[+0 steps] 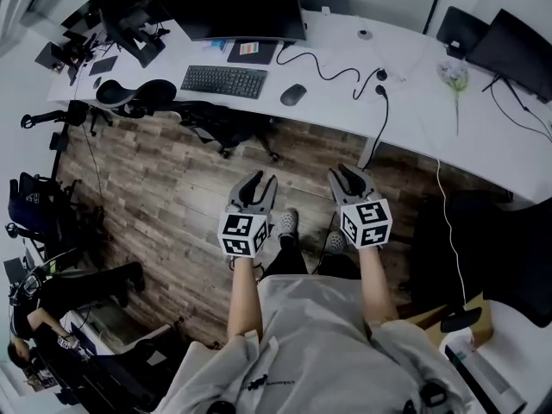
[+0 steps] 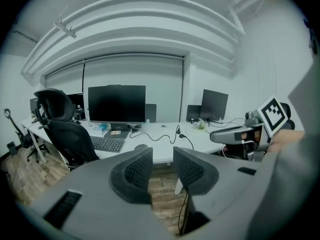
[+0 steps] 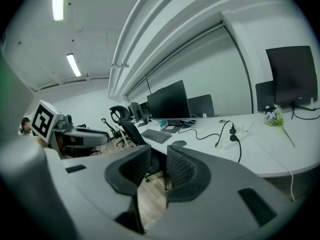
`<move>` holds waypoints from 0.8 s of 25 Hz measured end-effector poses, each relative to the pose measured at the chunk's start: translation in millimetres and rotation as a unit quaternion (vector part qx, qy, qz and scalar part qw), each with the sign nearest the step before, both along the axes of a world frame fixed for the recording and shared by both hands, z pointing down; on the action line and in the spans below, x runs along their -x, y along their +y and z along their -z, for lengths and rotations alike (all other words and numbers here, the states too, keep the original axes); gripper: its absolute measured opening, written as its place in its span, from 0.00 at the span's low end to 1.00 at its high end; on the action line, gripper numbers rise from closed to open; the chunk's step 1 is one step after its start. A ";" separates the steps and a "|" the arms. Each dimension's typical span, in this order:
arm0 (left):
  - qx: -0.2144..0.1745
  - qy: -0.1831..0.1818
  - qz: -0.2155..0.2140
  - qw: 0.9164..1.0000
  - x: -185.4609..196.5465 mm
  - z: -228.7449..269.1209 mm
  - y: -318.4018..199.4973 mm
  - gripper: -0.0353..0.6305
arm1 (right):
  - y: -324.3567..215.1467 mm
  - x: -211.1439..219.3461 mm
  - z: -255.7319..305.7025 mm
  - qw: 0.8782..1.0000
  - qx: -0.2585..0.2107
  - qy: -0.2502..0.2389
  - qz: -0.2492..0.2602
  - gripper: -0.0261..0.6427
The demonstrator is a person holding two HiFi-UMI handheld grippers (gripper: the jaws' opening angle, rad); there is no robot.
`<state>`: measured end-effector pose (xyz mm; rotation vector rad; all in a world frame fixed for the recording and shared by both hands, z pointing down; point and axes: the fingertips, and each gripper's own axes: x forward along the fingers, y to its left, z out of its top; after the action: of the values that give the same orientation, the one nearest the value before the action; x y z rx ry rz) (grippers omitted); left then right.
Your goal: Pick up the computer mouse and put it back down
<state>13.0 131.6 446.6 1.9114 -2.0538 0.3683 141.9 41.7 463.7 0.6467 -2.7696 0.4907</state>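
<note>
Computer mouse [image 1: 293, 94]: dark, oval, on desk [image 1: 414, 110] | left tongs [image 1: 262, 181], right tongs [image 1: 345, 175]: spread, empty

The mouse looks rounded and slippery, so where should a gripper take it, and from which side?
Probably across its two long flanks, about mid-length, coming down from above at the front edge of the desk. The mouse is a low oval dome lying flat, right of the keyboard, with bare desk beside both flanks.

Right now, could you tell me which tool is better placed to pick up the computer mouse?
Left, narrowly: the left tool and right tool are both open and empty, but the left sits slightly nearer the mouse.
</note>
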 end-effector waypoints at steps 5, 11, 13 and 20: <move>-0.026 0.002 0.006 1.000 13.1 7.6 -23.0 0.26 | -25.7 -14.0 -1.9 0.999 -0.021 0.015 -0.038 0.17; -0.031 0.018 -0.022 0.999 34.2 -7.8 -71.4 0.26 | -58.8 3.6 -3.2 0.996 -0.042 0.034 -0.070 0.18; -0.028 0.015 -0.037 0.999 44.3 -10.9 -91.8 0.26 | -75.8 10.5 5.6 0.993 -0.068 0.035 -0.090 0.14; -0.020 0.011 -0.063 0.998 100.2 -15.4 -155.3 0.26 | -120.8 63.5 -9.5 0.992 -0.045 0.052 -0.102 0.15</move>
<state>-87.2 -23.7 462.0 2.0647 -1.9469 0.3375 78.4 -79.1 473.2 0.9546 -2.6539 0.3625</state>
